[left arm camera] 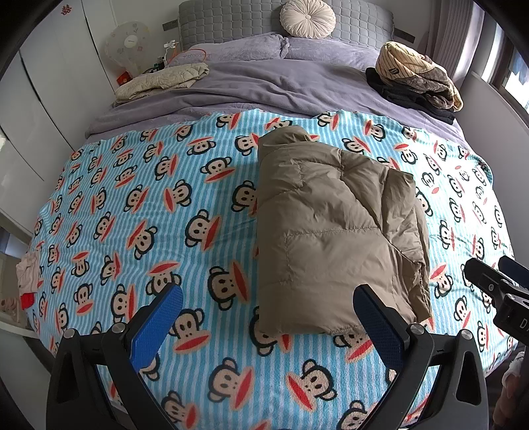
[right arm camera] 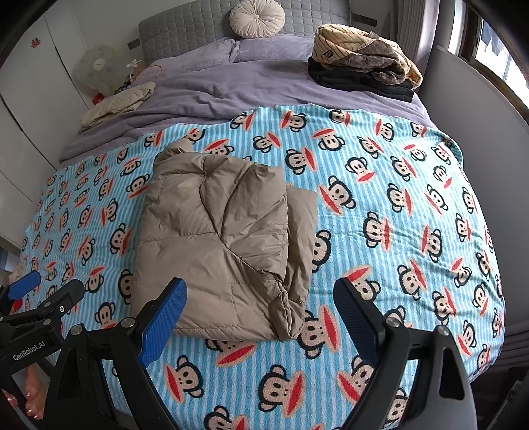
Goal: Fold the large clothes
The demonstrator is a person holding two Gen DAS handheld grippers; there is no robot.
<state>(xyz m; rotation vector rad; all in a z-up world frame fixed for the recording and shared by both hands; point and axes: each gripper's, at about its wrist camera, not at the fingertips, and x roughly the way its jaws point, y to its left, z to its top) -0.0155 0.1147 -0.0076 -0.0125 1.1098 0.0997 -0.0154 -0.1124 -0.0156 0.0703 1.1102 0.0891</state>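
A khaki puffer jacket (left arm camera: pixel 334 228) lies folded into a long bundle on the blue monkey-print blanket (left arm camera: pixel 139 211), hood end toward the headboard. It also shows in the right wrist view (right arm camera: pixel 218 241). My left gripper (left arm camera: pixel 267 297) is open and empty, held above the blanket just in front of the jacket's near end. My right gripper (right arm camera: pixel 261 294) is open and empty, near the jacket's near right corner. The right gripper also shows at the right edge of the left wrist view (left arm camera: pixel 496 281).
A stack of folded clothes (left arm camera: pixel 416 79) sits at the far right of the bed. A beige quilted garment (left arm camera: pixel 162 81) lies at the far left. Grey pillows and a round cushion (left arm camera: pixel 307 16) are by the headboard. White wardrobes stand left, a window right.
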